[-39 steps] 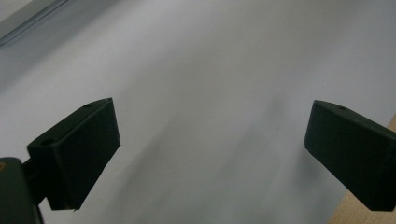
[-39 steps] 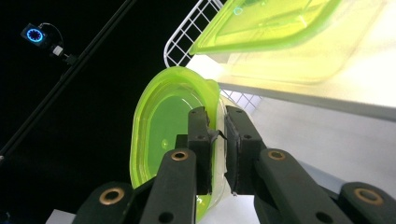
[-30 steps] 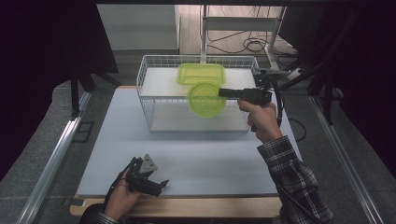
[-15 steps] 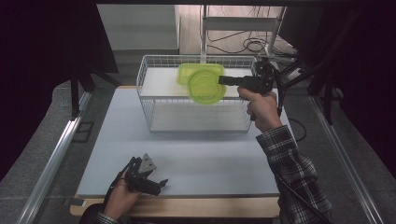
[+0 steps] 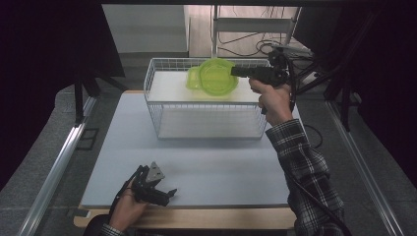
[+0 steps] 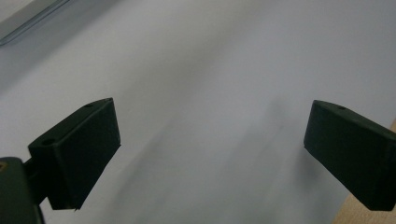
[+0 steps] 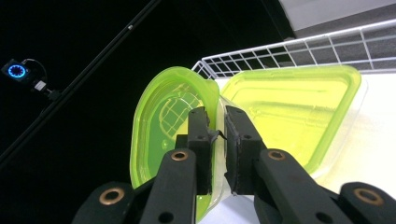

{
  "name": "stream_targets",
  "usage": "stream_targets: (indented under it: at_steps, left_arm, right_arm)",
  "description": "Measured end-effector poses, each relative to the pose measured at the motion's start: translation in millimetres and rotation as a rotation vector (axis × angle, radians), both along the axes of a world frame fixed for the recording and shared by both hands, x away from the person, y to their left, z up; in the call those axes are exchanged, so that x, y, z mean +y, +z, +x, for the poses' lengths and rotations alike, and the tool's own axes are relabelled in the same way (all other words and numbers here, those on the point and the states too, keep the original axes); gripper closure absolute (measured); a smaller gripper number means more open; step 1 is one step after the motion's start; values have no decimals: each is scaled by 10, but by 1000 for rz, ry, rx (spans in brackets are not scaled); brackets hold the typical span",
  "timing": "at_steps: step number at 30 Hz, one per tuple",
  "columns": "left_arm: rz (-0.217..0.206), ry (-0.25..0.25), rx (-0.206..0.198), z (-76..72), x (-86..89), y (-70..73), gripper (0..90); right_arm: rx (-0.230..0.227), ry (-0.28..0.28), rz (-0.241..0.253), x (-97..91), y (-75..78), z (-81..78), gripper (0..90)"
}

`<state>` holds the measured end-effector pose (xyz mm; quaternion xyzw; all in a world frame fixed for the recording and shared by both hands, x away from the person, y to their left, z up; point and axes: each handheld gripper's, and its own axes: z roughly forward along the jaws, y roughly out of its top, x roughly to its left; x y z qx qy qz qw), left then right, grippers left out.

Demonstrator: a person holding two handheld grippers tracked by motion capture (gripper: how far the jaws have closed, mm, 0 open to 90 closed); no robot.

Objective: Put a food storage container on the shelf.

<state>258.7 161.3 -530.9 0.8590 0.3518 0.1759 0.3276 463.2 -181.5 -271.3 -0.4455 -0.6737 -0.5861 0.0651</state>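
My right gripper (image 5: 234, 72) is shut on the rim of a translucent green plastic container (image 5: 214, 78), which hangs tilted on edge over the back of a white wire basket (image 5: 206, 104). In the right gripper view the jaws (image 7: 217, 135) pinch that container's wall (image 7: 159, 135). A second green container (image 7: 289, 112) lies flat in the basket just behind it, and its edge (image 5: 193, 78) peeks out on the left. My left gripper (image 5: 165, 193) rests open near the table's front left edge. Its wide-spread jaws (image 6: 210, 154) hold nothing above the white mat.
The white mat (image 5: 221, 167) covers the table in front of the basket, with a wooden edge (image 5: 206, 219) along the front. A metal rail (image 5: 59, 162) runs down the left side. Cables and a metal frame (image 5: 255, 29) stand behind the basket, and stand legs (image 5: 339, 83) at the right.
My right gripper has carried the green container left and farther back over the basket, next to the second container. The left gripper has stayed put.
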Motion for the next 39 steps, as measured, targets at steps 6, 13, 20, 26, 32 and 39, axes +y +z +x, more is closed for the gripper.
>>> stream_targets:
  at_steps: [6,13,20,26,32,39]
  left_arm:
    - [0,-1,0,-1,2,0,37]
    - [0,-2,1,0,5,0,37]
    - [1,-5,2,-1,3,-3,38]
    - [4,-9,5,-4,-5,-7,38]
    - [11,-15,7,-4,-10,-14,39]
    - [20,-22,7,-6,-15,-19,39]
  right_arm:
    - [-8,-25,-10,93,61,90,813]
    - [-20,-64,-32,184,99,200,812]
    - [-11,-95,-48,229,73,296,812]
    - [2,-115,-52,252,37,348,811]
    - [-20,-172,-141,324,87,326,787]
    - [-37,-215,-187,366,83,355,734]
